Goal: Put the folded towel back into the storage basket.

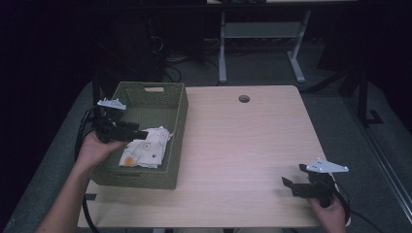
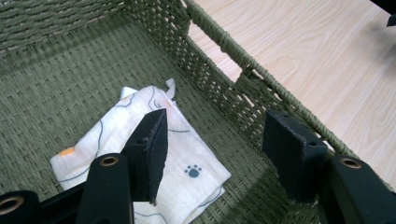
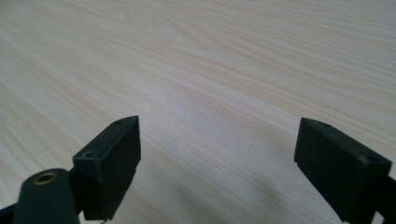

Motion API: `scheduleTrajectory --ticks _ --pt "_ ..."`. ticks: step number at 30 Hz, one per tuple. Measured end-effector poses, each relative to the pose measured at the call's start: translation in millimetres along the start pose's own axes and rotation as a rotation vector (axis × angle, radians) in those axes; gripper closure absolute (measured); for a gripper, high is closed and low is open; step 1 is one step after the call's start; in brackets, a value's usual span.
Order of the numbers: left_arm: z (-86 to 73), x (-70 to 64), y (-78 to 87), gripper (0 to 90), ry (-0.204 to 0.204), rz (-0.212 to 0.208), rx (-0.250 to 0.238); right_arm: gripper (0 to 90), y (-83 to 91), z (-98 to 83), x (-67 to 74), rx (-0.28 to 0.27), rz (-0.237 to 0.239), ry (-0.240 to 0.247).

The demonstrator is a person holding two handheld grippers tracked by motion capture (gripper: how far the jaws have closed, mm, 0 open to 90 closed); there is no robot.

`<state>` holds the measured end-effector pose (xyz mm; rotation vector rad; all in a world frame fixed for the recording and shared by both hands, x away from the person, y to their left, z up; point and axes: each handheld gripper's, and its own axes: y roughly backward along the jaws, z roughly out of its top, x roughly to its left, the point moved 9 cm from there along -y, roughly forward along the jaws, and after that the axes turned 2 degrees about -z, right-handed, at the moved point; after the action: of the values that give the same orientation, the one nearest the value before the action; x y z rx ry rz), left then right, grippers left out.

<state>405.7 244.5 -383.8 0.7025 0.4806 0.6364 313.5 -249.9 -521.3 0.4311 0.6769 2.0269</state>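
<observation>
Dark floor and the grey legs of another desk fill the top of the high view, and a pale wooden desk (image 1: 243, 145) takes up the middle of the frame, with a small round hole (image 1: 244, 98) near its far edge.

At the left of the frame a green woven basket (image 1: 177, 114) stands on the desk's left part, its near corner close to the front edge. Inside it, toward the lower right of the basket floor, lies a folded white cloth (image 1: 145, 148) with orange patches and thin dark lines; the left gripper view also shows a small paw print on the cloth (image 2: 187, 154), which lies flat on the weave just beside the basket wall.

The left claw (image 1: 138, 135) is held by a hand coming in from the lower left, over the basket's left rim, and points right across the cloth. Its jaws stand spread with nothing between the pads; in the left gripper view one jaw hangs above the cloth and the other is near the basket wall (image 2: 224, 88), clear of the fabric.

At the lower right of the frame the right claw (image 1: 295, 180) is held just above bare desk, well apart from the basket, pointing left. Its jaws are spread wide, and in the right gripper view plain wood grain (image 3: 210, 70) shows between them.
</observation>
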Motion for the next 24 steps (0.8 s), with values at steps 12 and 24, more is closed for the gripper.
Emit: scheduleTrajectory --ticks 12,24 --pt "9.5 -15.0 -4.2 36.6 -0.023 -0.007 -0.008 14.3 0.1 0.2 0.0 -0.001 -0.002 0.000" --pt "24.7 -37.9 -11.1 32.3 -0.065 -0.023 -0.012 14.3 0.6 0.9 -0.4 -0.003 -0.005 -0.002"
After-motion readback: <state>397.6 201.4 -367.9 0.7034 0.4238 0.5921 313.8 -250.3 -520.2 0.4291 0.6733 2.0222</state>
